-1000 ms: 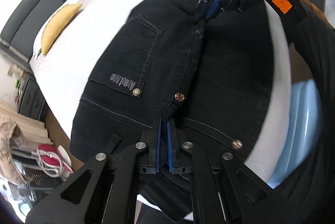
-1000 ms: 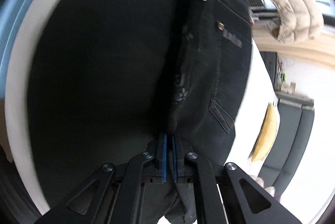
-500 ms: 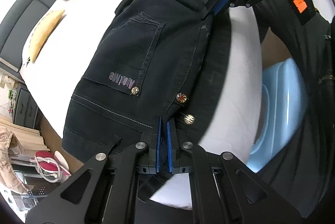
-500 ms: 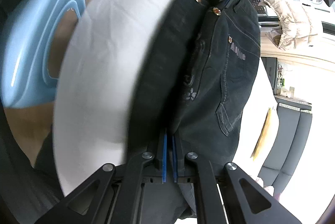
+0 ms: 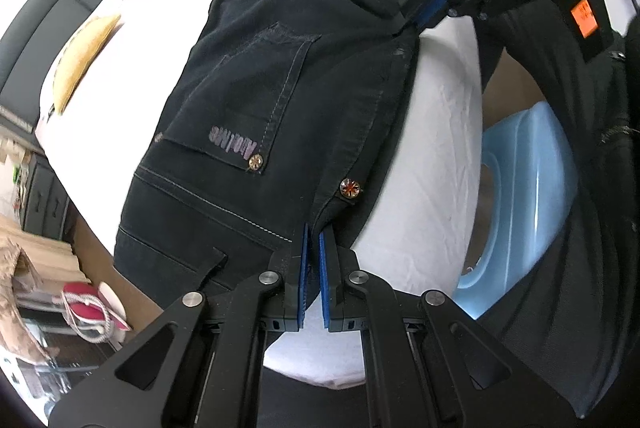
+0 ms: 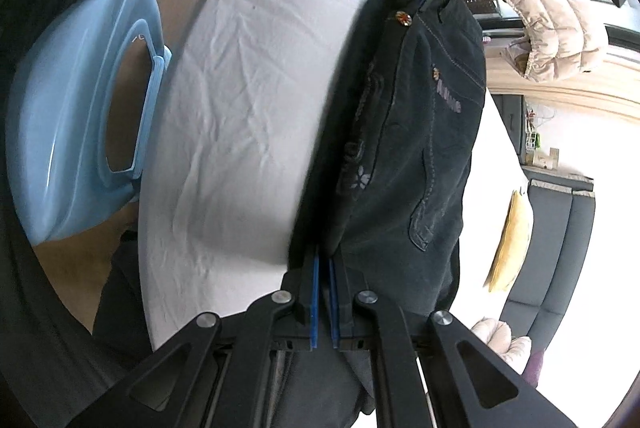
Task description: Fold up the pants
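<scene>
- Pinching the pants [image 5: 256,99] at the waistband with my left gripper [image 5: 313,248], fingers nearly shut on denim, I am risking a slip because only a thin edge is caught; they are lying on the bed [image 5: 436,131], blue basin [image 5: 528,195] close beside.
- Clamping the crotch end, my right gripper [image 6: 323,268] is risking bunching; the yellow cushion [image 6: 508,240] is lying well apart.

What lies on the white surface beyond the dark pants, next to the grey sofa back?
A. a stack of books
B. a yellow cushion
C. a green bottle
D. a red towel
B: a flat yellow cushion lies on the white surface past the black denim pants.
</scene>
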{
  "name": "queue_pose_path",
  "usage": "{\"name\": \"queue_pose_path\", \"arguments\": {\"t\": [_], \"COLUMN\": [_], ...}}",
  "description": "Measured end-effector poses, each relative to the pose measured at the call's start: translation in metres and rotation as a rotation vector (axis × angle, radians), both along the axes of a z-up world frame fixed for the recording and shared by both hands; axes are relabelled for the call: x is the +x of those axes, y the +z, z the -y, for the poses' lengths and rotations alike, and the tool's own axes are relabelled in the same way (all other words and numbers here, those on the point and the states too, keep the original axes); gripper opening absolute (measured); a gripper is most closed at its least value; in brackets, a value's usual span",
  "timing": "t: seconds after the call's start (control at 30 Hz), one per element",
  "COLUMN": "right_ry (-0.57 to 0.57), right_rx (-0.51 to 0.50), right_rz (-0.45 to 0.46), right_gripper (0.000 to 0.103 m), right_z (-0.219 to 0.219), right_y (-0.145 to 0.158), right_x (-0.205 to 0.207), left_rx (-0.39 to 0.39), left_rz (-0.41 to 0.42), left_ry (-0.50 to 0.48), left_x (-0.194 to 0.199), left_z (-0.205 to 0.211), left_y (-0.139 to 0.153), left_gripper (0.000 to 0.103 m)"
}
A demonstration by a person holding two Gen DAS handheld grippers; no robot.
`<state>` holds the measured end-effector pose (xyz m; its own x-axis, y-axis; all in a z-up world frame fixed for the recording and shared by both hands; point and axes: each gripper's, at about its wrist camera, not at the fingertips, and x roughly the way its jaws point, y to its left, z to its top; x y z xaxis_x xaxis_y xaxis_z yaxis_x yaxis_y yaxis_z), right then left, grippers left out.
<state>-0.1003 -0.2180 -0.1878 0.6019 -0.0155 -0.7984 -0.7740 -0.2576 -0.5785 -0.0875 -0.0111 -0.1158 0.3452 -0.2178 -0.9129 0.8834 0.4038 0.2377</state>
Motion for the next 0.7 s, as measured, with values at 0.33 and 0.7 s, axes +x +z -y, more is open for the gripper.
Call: {"name": "queue_pose_path", "arguments": {"t": [0.33,0.7], "right_ry": [-0.067,-0.129], "right_rx": [0.013,0.030], "right_rz": [0.014,0.052], "right_gripper": [0.008,0.009], "right_z": [-0.007,-0.015], "right_y": [-0.014,-0.019], "right_x": [-0.004,-0.007], "left_rx": [-0.004,-0.291], "left_rz": [-0.110,-0.182], "left_ry": [0.100,0.286], "left_x": [0.011,0.047], "left_z": [-0.017,-0.003], "left_y": [0.004,0.062], "left_gripper": [0.014,0.014]}}
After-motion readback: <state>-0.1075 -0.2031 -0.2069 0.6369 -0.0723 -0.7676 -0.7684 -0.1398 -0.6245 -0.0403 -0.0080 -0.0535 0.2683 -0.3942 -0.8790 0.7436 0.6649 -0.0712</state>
